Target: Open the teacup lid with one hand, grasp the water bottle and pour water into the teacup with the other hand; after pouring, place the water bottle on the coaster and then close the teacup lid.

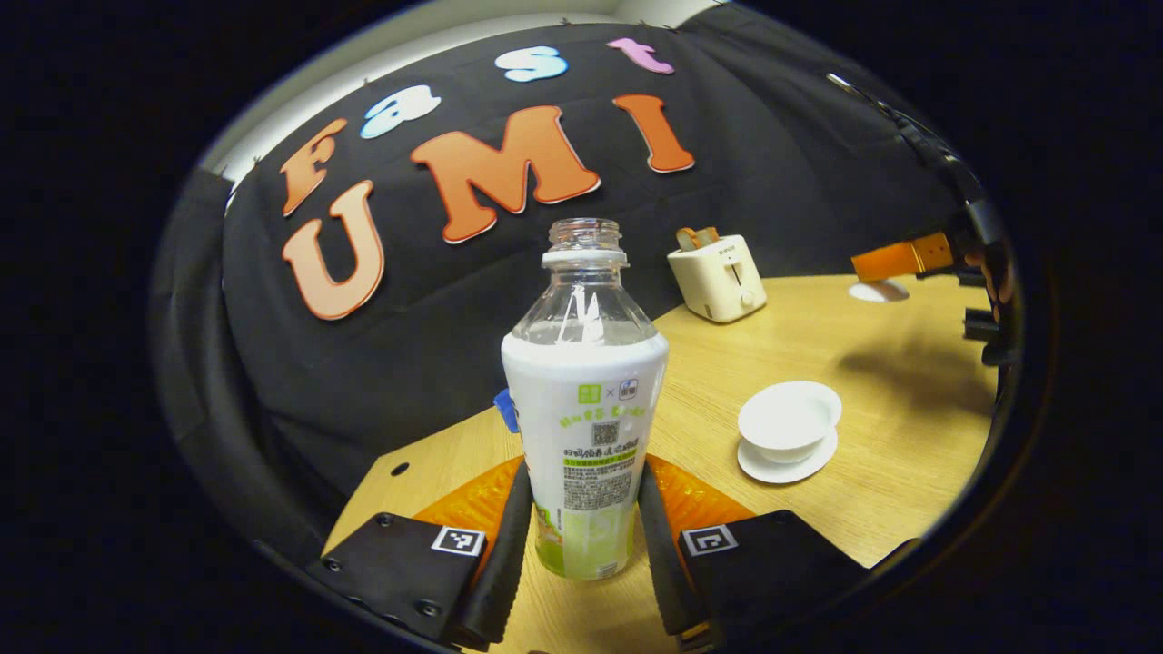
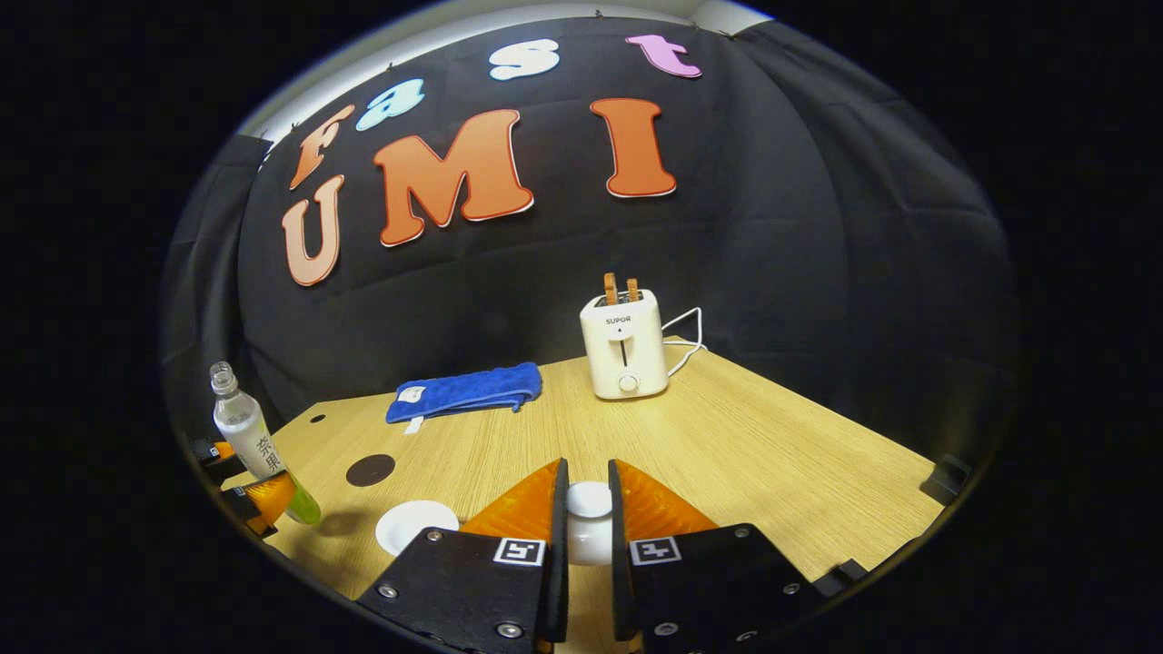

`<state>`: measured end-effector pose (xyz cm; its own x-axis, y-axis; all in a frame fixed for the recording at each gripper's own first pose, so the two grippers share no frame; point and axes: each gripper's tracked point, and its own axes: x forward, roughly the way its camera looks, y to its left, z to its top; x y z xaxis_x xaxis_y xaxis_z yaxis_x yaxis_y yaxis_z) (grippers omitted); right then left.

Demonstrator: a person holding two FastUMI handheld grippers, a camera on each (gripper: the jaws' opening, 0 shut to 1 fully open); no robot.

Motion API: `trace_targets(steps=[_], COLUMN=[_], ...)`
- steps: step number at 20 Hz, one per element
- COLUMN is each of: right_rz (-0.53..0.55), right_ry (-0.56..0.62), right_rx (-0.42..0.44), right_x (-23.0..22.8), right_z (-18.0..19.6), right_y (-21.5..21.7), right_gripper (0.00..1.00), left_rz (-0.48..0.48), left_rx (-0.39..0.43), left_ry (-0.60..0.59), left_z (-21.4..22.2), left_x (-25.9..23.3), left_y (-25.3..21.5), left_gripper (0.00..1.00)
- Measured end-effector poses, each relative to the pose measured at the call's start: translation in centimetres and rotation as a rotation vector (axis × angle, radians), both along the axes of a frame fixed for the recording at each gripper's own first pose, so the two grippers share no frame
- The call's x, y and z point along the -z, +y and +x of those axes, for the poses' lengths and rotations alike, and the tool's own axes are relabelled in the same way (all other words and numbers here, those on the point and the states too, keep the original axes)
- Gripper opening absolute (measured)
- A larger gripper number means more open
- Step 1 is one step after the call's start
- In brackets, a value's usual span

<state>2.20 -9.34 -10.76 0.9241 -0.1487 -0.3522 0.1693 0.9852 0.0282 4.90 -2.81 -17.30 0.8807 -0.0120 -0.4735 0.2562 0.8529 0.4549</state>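
Each gripper, the left gripper (image 1: 581, 536) and the right gripper (image 2: 588, 536), carries black plates fastened with screws. Every plate bears a square black-and-white marker. Ribbed orange panels sit behind the fingers.

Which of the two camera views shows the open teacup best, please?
The left gripper view: the teacup sits whole on its saucer, open, with its inside visible. In the right gripper view only a white round piece of it shows at the lower left, partly hidden behind the right gripper.
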Motion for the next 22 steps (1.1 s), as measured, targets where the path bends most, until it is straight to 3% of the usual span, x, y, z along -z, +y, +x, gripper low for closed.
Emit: trace_targets(steps=[4, 10, 22], right_rz=[0.010, 0.016, 0.012], right_ry=[-0.005, -0.008, 0.003], right_rx=[0.017, 0.033, 0.032], right_x=[-0.2, -0.4, -0.1], right_z=[-0.1, -0.3, -0.3], right_y=[-0.9, -1.4, -1.7], right_gripper=[0.20, 0.20, 0.19], left_rz=[0.228, 0.469, 0.815], left_rx=[0.088, 0.243, 0.466], left_ry=[0.021, 0.070, 0.128], left_z=[-0.1, 1.1, 2.7], left_x=[1.1, 2.5, 4.3], left_y=[0.5, -0.3, -1.1], left_gripper=[0.63, 0.64, 0.63])
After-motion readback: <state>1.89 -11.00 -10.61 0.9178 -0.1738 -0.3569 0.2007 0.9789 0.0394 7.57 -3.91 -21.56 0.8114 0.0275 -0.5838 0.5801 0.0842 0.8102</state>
